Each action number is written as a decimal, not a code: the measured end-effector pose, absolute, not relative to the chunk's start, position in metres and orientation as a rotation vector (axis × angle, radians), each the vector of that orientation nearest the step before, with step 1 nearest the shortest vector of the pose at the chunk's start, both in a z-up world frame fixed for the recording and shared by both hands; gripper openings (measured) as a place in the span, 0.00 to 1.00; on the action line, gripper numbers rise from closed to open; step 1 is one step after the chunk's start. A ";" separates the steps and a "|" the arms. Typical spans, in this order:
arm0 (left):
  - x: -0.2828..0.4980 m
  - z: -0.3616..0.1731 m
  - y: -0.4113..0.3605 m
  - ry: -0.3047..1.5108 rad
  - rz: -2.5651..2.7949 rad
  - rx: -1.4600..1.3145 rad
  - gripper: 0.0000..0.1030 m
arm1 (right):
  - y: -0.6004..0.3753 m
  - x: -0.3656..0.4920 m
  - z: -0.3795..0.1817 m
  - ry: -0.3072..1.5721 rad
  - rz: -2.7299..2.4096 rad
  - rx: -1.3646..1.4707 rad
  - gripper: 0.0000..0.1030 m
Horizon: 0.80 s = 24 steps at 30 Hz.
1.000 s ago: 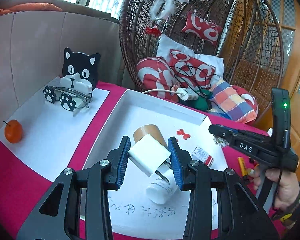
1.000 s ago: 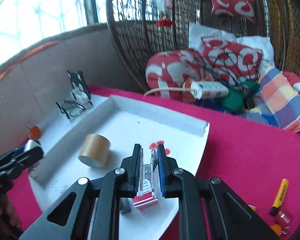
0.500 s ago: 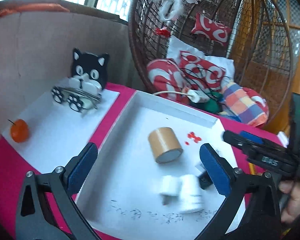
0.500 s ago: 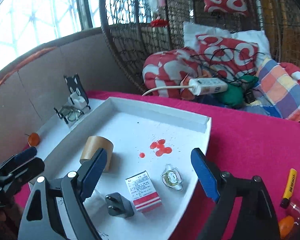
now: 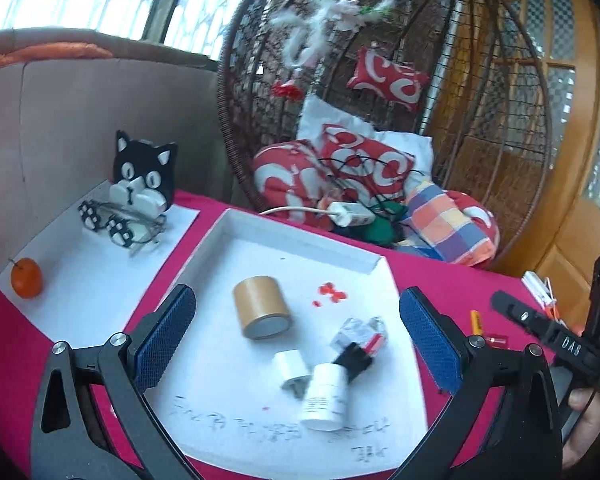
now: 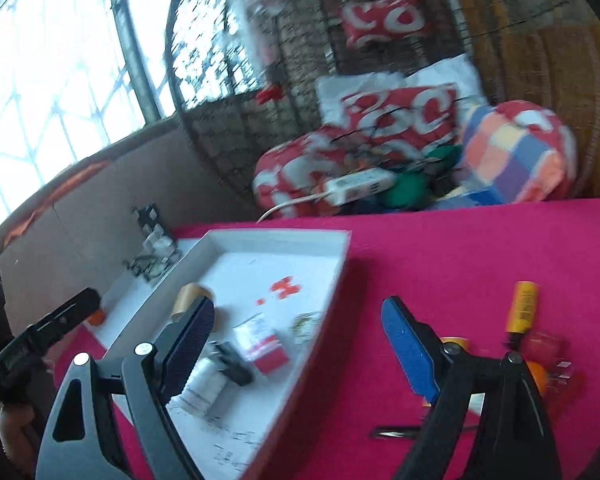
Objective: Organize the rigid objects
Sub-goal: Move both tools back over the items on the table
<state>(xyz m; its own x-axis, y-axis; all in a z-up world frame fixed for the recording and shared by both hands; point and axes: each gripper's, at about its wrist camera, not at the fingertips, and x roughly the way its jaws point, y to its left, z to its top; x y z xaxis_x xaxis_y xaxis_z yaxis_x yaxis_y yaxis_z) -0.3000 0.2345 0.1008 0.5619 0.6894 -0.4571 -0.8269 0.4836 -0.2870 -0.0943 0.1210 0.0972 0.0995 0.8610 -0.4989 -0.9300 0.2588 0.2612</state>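
A white tray (image 5: 300,236) on the pink table holds a brown tape roll (image 5: 262,306), a white plug adapter (image 5: 291,368), a white bottle (image 5: 325,396), a black plug (image 5: 350,358) and a red-and-white box (image 6: 260,344). My left gripper (image 5: 296,344) is open and empty, above the tray's near side. My right gripper (image 6: 298,346) is open and empty, over the tray's right edge (image 6: 332,296). A yellow lighter (image 6: 522,308) and small red and orange items (image 6: 548,356) lie on the cloth to its right.
A cat-shaped stand with glasses (image 5: 140,196) and an orange fruit (image 5: 27,278) sit on a white board (image 5: 84,280) at the left. A wicker hanging chair (image 5: 500,152) with cushions and a power strip (image 5: 350,214) stands behind the table.
The left gripper opened and let go of the white adapter, then drew back. The right gripper opened, released the red-and-white box in the tray, and swung right.
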 end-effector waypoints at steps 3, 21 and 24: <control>-0.281 0.103 0.224 0.318 0.893 -0.487 1.00 | 0.099 -0.068 0.105 0.609 1.259 -0.072 0.84; -0.115 0.058 0.166 0.642 0.419 -0.470 1.00 | -0.009 0.039 0.091 0.647 0.975 0.109 0.84; -0.078 0.035 0.159 0.739 0.414 -0.407 1.00 | -0.022 0.052 0.075 0.709 0.940 0.127 0.85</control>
<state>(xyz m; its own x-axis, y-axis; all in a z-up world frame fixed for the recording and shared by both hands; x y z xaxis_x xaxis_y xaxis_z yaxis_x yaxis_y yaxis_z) -0.0776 0.1593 0.0353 0.6666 0.2161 -0.7134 -0.4955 0.8434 -0.2076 0.0515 -0.0222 0.0746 0.3847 0.7751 -0.5012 -0.6951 0.6006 0.3952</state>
